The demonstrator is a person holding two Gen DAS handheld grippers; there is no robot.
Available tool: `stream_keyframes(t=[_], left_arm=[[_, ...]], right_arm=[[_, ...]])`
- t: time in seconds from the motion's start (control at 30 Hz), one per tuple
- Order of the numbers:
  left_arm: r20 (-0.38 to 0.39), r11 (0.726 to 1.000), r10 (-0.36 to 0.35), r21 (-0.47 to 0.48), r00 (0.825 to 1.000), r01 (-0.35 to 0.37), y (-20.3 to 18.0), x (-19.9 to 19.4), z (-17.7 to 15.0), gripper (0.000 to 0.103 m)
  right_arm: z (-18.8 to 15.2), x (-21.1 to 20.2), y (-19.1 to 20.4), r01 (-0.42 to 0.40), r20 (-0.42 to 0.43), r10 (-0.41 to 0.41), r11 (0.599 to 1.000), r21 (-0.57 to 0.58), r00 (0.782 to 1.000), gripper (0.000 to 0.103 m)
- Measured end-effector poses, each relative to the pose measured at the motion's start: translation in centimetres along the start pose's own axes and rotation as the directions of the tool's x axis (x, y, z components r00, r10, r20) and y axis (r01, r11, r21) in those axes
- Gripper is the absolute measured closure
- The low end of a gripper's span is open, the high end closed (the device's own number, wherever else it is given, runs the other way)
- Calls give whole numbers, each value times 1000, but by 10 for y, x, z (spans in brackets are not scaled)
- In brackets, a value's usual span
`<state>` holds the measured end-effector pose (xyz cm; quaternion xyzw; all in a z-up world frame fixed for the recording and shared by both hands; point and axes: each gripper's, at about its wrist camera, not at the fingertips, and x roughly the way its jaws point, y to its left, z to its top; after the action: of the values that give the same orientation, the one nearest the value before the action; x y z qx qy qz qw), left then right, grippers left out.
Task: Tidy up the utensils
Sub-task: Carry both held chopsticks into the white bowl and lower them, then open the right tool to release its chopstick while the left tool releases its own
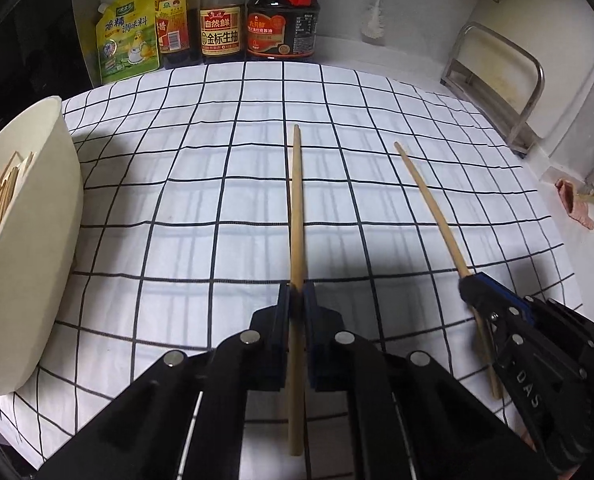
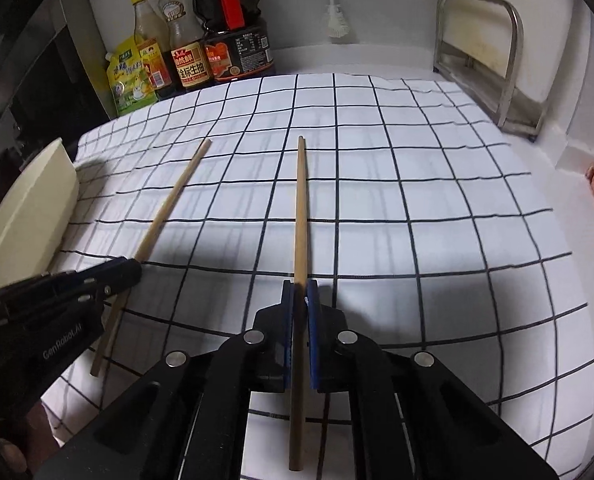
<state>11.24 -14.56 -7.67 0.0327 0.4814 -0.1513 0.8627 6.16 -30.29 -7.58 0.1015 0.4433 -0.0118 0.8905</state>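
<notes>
Cloth (image 1: 217, 184) on bench: white, crossed by thin black grid lines.
Left chopstick (image 1: 296, 216) and right chopstick (image 2: 300, 216): pale tan wood, unpatterned.
Left gripper (image 1: 297, 292) and right gripper (image 2: 300, 286): black bodies, blue pads on jaws, silver round pins.
Bowl (image 1: 37, 248): cream, plain; tan sticks seen inside.
Seasoning pouch (image 1: 127, 40): yellow-green, printed.
Soy sauce bottle (image 1: 222, 20): dark liquid, yellow and red label.
Large jug (image 1: 283, 16): dark brown, red handle, red-orange label.
Rack (image 1: 497, 80): silver metal.
</notes>
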Motion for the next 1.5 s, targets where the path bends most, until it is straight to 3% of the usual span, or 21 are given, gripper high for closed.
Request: stream_keyframes(t=[0.37, 0.63, 0.87, 1.07, 1.37, 1.4, 1.47, 1.5], left_arm=[[123, 998, -45, -39, 991, 50, 42, -76, 6, 96], [200, 991, 46, -129, 979, -20, 124, -124, 8, 96], [191, 970, 156, -214, 969, -114, 210, -138, 0, 95], [158, 951, 203, -269, 966, -156, 264, -131, -1, 95], [111, 939, 205, -304, 972, -164, 288, -113, -9, 95], [108, 937, 206, -307, 972, -165, 287, -112, -9, 94], [109, 933, 209, -321, 972, -165, 290, -114, -11, 79], [118, 930, 214, -327, 970, -166, 290, -117, -12, 66]], right_arm=[[17, -47, 44, -94, 87, 93, 996, 3, 992, 97], [46, -59, 134, -214, 114, 226, 971, -107, 967, 97], [66, -31, 234, -321, 43, 338, 923, -214, 940, 97], [69, 0, 300, -366, -46, 368, 890, -273, 929, 97], [61, 25, 323, -372, -114, 354, 884, -283, 928, 97], [60, 25, 324, -367, -115, 349, 885, -287, 930, 96], [59, 21, 322, -341, -89, 330, 895, -287, 940, 96], [59, 19, 320, -337, -80, 328, 898, -283, 941, 95]])
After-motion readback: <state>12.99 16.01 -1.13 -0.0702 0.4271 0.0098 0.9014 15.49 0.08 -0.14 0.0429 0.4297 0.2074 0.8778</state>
